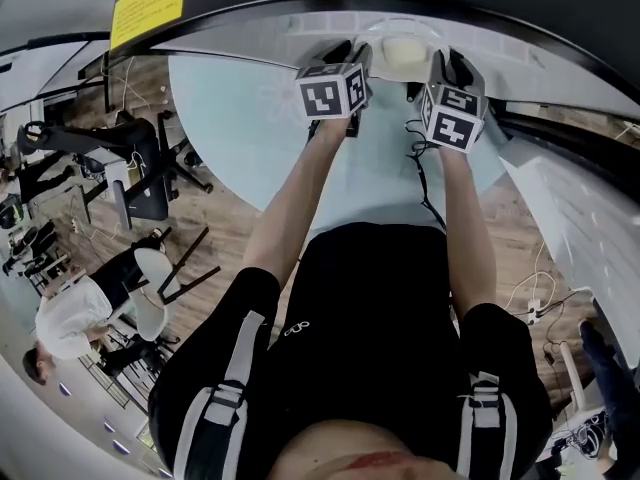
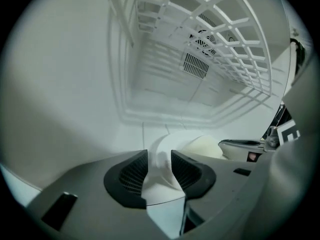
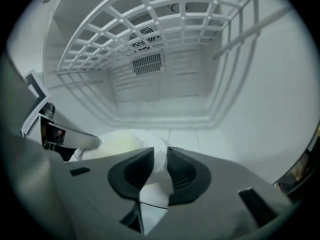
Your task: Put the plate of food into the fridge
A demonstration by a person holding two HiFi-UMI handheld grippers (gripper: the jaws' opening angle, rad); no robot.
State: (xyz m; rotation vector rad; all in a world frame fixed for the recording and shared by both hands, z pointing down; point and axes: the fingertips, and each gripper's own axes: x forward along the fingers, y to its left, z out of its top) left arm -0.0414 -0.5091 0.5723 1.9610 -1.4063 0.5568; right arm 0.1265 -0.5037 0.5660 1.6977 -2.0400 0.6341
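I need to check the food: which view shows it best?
The right gripper view: the food shows largest there, on the plate beside the right tool. The left gripper view shows it partly hidden behind the left tool; the head view shows it small, between both tools.

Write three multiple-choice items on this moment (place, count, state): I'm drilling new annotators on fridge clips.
1. Where is the plate? A on a table; B inside the fridge, below the white wire shelf; C atop the wire shelf.
2. How many grippers have the plate's rim between their fingers? A none; B one; C both.
3. How do the left gripper's fingers stand? A pressed together, nothing between; B apart, rim between; C out of view.
Answers: B, both gripper views show it under the shelf; C, the rim also passes between the right gripper's fingers; B, the left gripper view shows them spread either side of the rim.
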